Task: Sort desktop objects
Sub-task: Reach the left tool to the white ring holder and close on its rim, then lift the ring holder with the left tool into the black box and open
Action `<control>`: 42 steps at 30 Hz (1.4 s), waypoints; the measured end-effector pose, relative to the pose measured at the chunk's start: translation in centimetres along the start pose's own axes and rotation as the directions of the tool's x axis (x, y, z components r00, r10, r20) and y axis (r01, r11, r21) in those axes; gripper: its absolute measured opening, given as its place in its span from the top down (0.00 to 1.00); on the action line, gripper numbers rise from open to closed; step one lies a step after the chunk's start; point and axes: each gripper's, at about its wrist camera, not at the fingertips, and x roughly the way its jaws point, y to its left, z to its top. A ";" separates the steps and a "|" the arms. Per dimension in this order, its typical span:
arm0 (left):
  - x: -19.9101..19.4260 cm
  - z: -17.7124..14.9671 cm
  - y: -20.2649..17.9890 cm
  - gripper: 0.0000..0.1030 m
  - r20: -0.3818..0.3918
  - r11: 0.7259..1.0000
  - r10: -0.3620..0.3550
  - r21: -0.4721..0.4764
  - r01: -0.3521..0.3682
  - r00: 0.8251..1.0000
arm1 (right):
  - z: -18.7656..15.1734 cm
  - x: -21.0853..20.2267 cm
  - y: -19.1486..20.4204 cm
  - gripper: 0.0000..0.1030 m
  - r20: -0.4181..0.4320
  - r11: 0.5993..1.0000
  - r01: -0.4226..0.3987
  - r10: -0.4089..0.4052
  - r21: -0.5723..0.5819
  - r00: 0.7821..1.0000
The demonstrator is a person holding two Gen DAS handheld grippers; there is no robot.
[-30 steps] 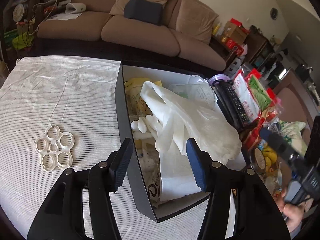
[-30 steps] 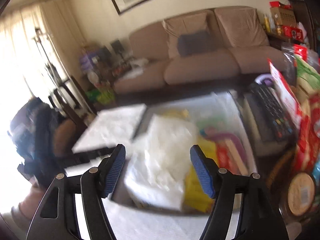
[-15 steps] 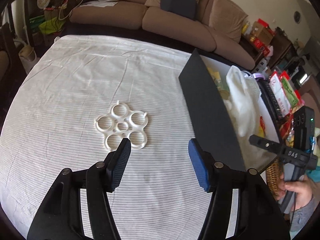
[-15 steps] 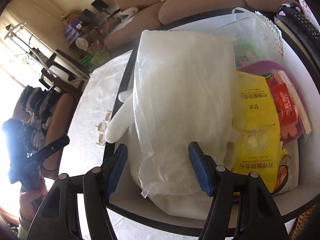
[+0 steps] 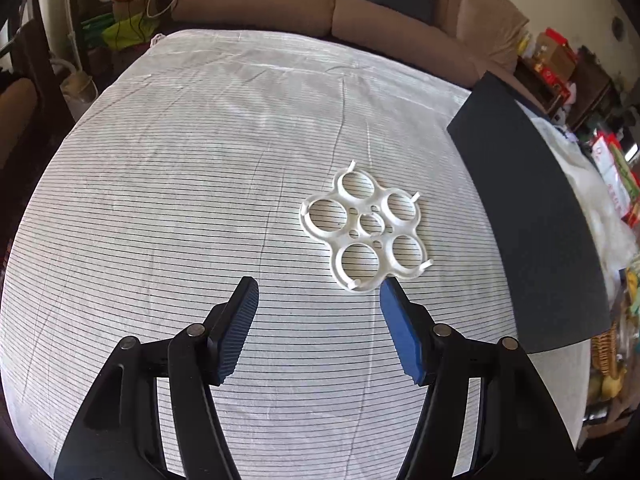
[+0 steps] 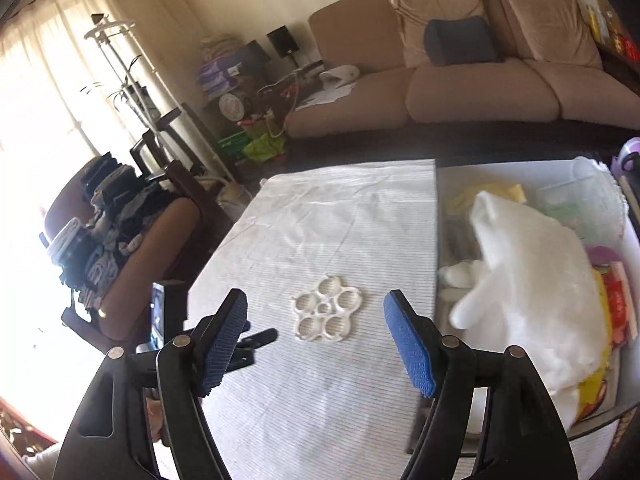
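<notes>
- Left wrist view: my left claw point(image 5: 318, 300) has just been widening, nothing between its jaws. White plastic ring holder point(image 5: 366, 227), right of centre, flat on the striped surface point(image 5: 180, 168): unsorted.
- Right wrist view: my right claw point(image 6: 316, 318) likewise just widened, empty. Box point(image 6: 520, 176) at right already filled.

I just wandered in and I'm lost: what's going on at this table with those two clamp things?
A person is tidying a table, holding a two-finger gripper in each hand. Both the left gripper and the right gripper are open and hold nothing; their jaws have just been opening. Both point at a white plastic ring holder lying alone on the striped tablecloth. Beside it stands a dark box already filled with a white plastic bag and packets.
</notes>
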 end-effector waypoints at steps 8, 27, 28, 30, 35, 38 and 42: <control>2.0 -0.6 -0.6 0.42 0.025 0.996 0.002 0.086 -0.004 1.000 | -2.2 12.1 2.6 0.28 -0.095 0.984 0.166 -0.172 -0.063 0.981; 3.9 0.0 0.4 0.92 0.088 0.994 -0.083 0.074 0.077 0.993 | -4.6 19.5 -3.2 0.92 -0.121 0.960 0.239 -0.257 -0.145 0.959; 3.6 0.0 0.7 0.92 0.093 0.994 -0.099 0.060 0.094 0.991 | -4.4 19.0 -3.1 0.92 -0.113 0.962 0.233 -0.249 -0.140 0.962; 3.0 0.1 0.8 0.92 0.097 0.992 -0.121 0.045 0.117 0.988 | -4.0 18.0 -2.7 0.92 -0.098 0.967 0.220 -0.234 -0.131 0.967; -0.7 0.6 -0.1 0.92 0.147 0.989 -0.144 0.045 0.139 0.979 | -2.6 15.0 -1.4 0.92 -0.058 0.969 0.215 -0.223 -0.126 0.973; -3.7 1.3 -1.1 0.92 0.181 0.988 -0.155 0.054 0.147 0.971 | -1.2 12.2 -0.5 0.92 -0.020 0.971 0.208 -0.211 -0.115 0.977; -7.2 3.2 -3.8 0.92 0.207 0.983 -0.175 0.090 0.159 0.963 | 1.4 8.0 -0.4 0.91 0.018 0.977 0.197 -0.196 -0.084 0.980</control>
